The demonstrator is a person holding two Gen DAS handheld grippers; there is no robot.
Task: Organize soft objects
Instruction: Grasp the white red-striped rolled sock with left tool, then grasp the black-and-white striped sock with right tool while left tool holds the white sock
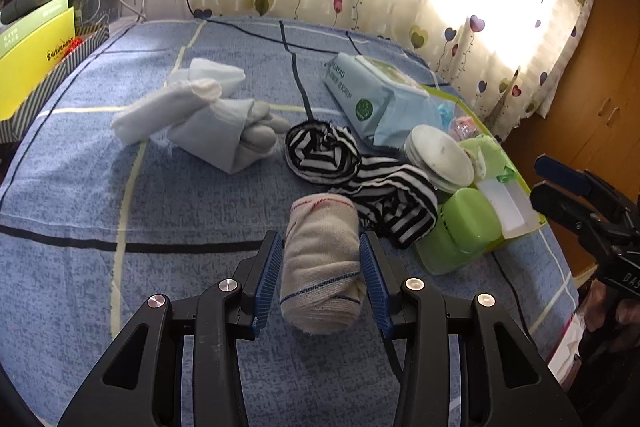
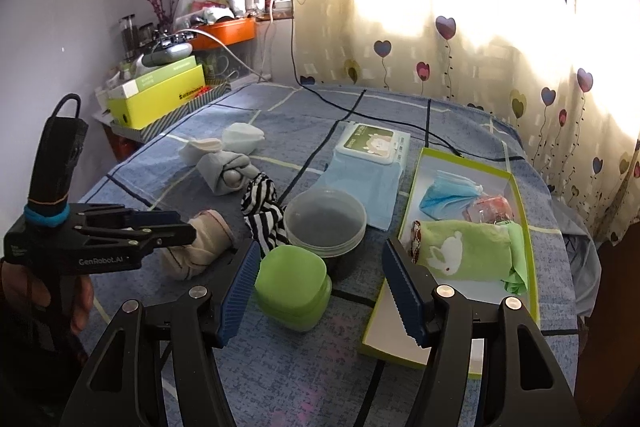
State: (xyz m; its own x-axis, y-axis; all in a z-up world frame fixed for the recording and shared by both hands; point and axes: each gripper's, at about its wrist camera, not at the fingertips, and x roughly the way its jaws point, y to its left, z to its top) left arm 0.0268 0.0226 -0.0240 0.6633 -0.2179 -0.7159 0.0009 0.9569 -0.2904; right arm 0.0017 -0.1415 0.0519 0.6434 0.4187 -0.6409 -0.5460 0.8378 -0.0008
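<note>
A rolled beige cloth (image 1: 320, 259) with thin red and blue stripes lies on the blue bedcover (image 1: 120, 195). My left gripper (image 1: 321, 239) is open, with a pad close along each side of the roll, which is not squeezed. The right wrist view shows the same roll (image 2: 200, 247) under the left gripper (image 2: 180, 227). My right gripper (image 2: 318, 251) is open and empty, above a green lidded box (image 2: 292, 287). Further back lie a black-and-white striped cloth (image 1: 344, 167) and pale grey socks (image 1: 208, 123). A green rabbit towel (image 2: 464, 251) and a blue mask (image 2: 444, 195) lie in a green-rimmed tray (image 2: 396, 323).
A clear round container (image 2: 326, 223) and a wet-wipes pack (image 2: 372, 155) sit between the striped cloth and the tray. A black cable (image 2: 360, 115) crosses the bed's far side. Yellow boxes (image 2: 160, 95) stand off the left edge. A heart-print curtain (image 2: 480, 47) hangs behind.
</note>
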